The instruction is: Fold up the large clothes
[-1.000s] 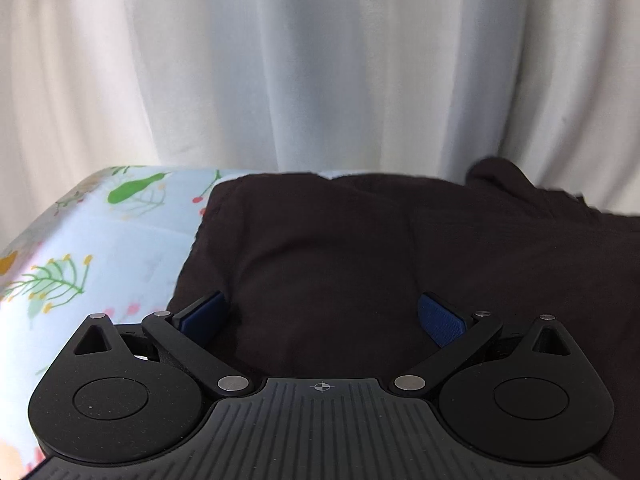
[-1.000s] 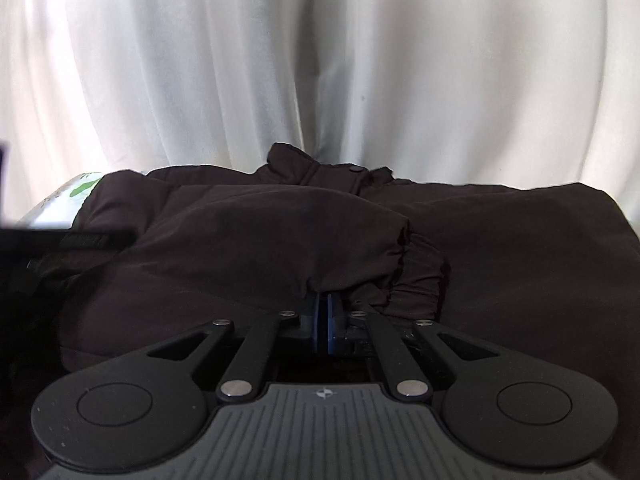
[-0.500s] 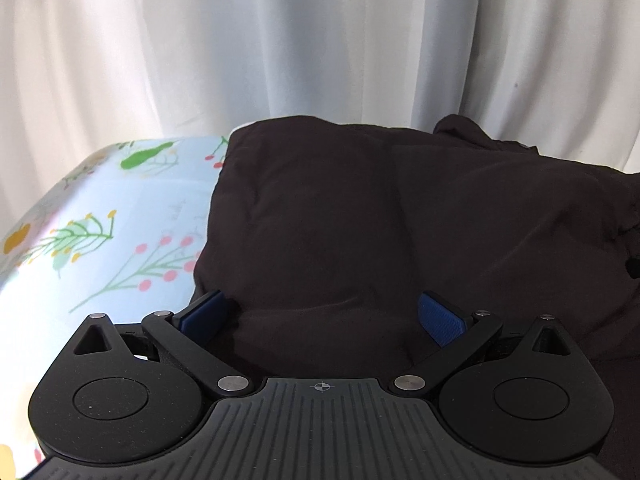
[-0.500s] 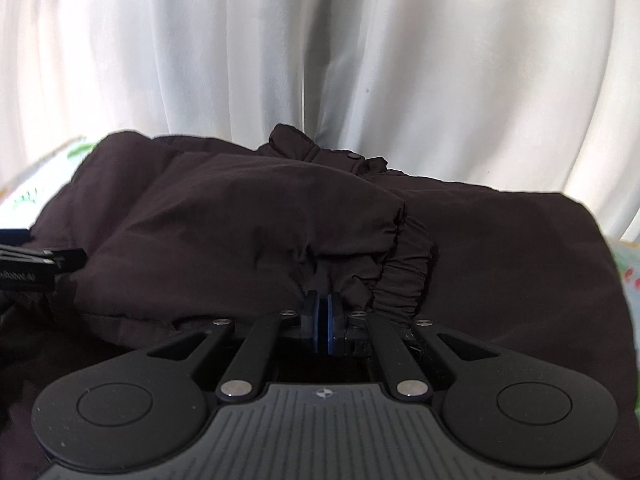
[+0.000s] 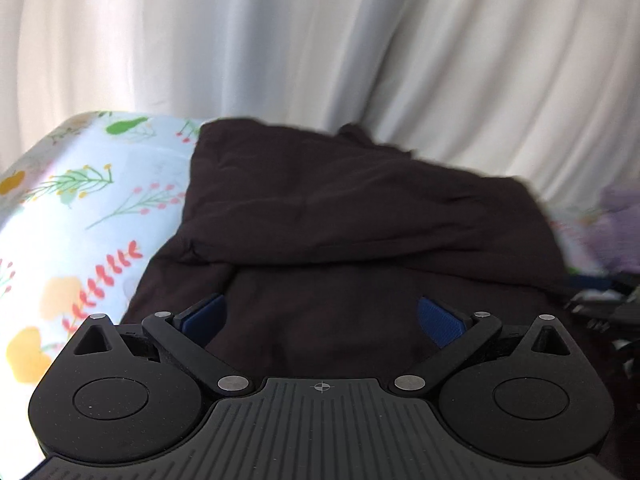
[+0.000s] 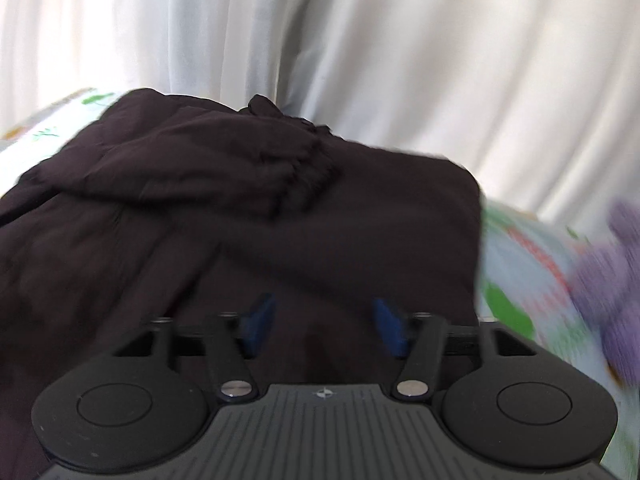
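Observation:
A large dark brown jacket (image 5: 360, 220) lies on a flowered sheet, its upper part folded down over the body. In the right wrist view the jacket (image 6: 280, 240) shows a sleeve with a gathered cuff (image 6: 308, 176) lying across its top. My left gripper (image 5: 320, 316) is open above the jacket's near part, holding nothing. My right gripper (image 6: 324, 324) is open above the jacket's near edge, holding nothing. Part of the right gripper (image 5: 604, 308) shows at the right edge of the left wrist view.
The light blue flowered sheet (image 5: 80, 220) covers the surface left of the jacket and also shows to its right (image 6: 532, 264). A blurred purple object (image 6: 616, 268) lies at the right. White curtains (image 5: 320, 40) hang close behind.
My right gripper has opened and let go of the sleeve cuff, and has pulled back to the right. My left gripper has drawn back and stayed open.

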`<action>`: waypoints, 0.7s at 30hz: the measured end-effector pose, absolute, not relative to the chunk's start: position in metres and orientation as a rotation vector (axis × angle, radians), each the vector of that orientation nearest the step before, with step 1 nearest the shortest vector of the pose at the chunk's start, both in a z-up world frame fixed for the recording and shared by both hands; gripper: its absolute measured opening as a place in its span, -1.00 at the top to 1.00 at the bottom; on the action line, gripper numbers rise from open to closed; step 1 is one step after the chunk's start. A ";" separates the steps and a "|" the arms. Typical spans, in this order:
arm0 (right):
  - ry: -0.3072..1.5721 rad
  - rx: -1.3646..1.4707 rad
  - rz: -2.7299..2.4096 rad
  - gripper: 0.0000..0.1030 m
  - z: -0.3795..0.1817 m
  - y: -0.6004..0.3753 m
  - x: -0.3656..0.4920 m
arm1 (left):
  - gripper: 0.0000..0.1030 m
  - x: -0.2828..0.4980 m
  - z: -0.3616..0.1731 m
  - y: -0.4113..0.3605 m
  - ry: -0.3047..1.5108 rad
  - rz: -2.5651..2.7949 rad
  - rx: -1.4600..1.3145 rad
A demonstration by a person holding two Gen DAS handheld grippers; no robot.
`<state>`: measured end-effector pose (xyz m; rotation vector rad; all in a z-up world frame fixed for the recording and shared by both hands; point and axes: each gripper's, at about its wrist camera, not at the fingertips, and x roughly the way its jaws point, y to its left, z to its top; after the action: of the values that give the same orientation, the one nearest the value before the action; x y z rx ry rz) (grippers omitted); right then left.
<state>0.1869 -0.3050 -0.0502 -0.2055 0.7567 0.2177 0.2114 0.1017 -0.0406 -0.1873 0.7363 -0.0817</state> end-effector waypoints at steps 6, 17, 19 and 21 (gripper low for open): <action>0.810 0.048 0.146 -0.54 -0.053 -0.416 0.076 | -1.00 0.129 -0.038 0.135 0.798 0.021 -0.146; 0.969 0.287 0.124 -0.17 -0.084 -0.477 0.026 | -1.00 0.084 -0.070 0.224 0.963 0.250 -0.259; 0.998 0.331 0.131 0.05 -0.090 -0.481 0.027 | -1.00 0.082 -0.075 0.232 0.978 0.221 -0.286; 1.008 0.371 0.131 0.05 -0.093 -0.486 0.029 | -0.67 0.080 -0.083 0.237 1.021 0.182 -0.326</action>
<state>0.0287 -0.4858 -0.0934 0.3707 1.0085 0.1309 0.0803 0.2365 -0.0833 -0.3265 1.0208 0.1819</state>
